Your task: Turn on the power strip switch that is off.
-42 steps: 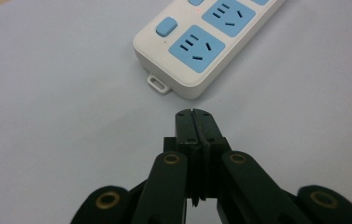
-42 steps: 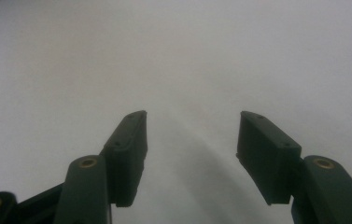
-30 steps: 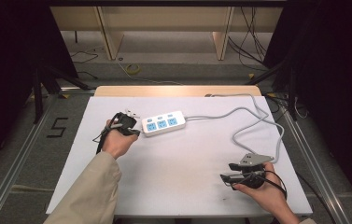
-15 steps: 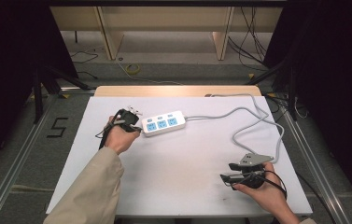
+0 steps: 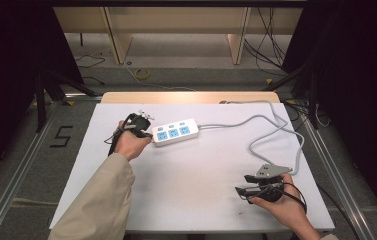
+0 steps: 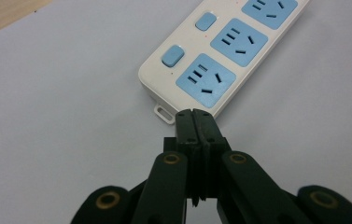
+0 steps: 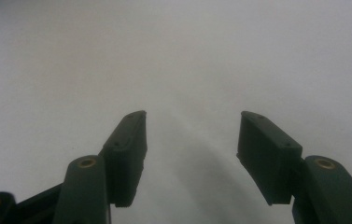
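Left gripper, jaws pressed together empty, noses the power strip at frame centre, likely nudging it; right gripper (lower right) waits, jaws apart.

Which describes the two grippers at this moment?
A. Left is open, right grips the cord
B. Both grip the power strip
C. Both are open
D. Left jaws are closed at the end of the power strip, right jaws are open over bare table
D: the left gripper has its jaws pressed together at the end of the power strip, while the right gripper has its jaws spread over the bare table.
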